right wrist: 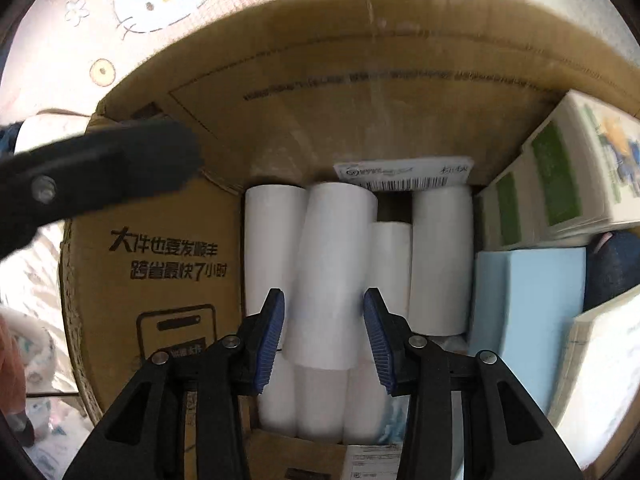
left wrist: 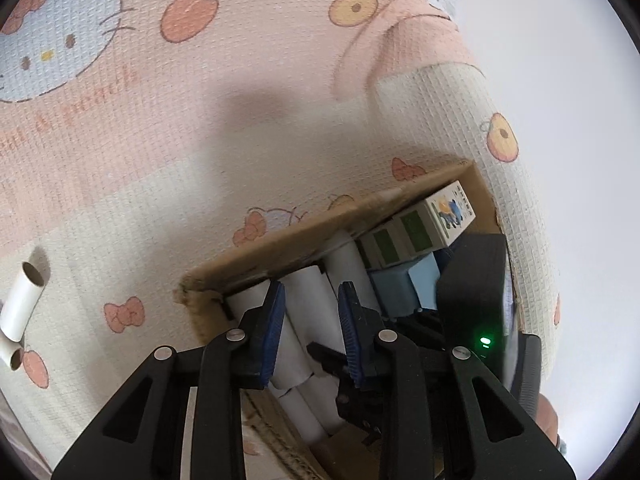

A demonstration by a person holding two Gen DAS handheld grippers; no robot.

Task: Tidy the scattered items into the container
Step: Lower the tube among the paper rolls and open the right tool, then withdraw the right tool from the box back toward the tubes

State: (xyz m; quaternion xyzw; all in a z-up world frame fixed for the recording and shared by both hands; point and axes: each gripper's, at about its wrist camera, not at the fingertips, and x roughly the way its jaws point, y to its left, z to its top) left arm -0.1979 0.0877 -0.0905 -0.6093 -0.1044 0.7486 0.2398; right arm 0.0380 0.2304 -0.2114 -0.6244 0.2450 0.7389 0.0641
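Two white paper tubes [left wrist: 22, 300] lie loose on the play mat [left wrist: 120, 184] at far left of the left wrist view, well apart from the cardboard box [left wrist: 280, 236]. One sits at the frame edge, easy to miss.

Left gripper [left wrist: 311, 332] hovers at the box's near-left corner, pads spread, nothing between them; a boxed tube merely shows through the gap. Risk: dropping lower, its fingers catch the box wall or shove the packed tubes.

Right gripper [right wrist: 324, 334] is over the box interior, pads spread on either side of the top white tube [right wrist: 336, 272]. No visible contact, though motion blur makes this uncertain. That tube lies tilted across its neighbours, so it may roll or wedge.

The left gripper's black finger [right wrist: 100, 172] crosses the upper left of the right view, near the box flap [right wrist: 160, 264]. The two tools share tight space, so a collision is likely if both move inward.

Further right, green-labelled cartons [right wrist: 560, 184] and a blue foam block [right wrist: 528, 292] fill the rest. Little room remains for the tubes outside.
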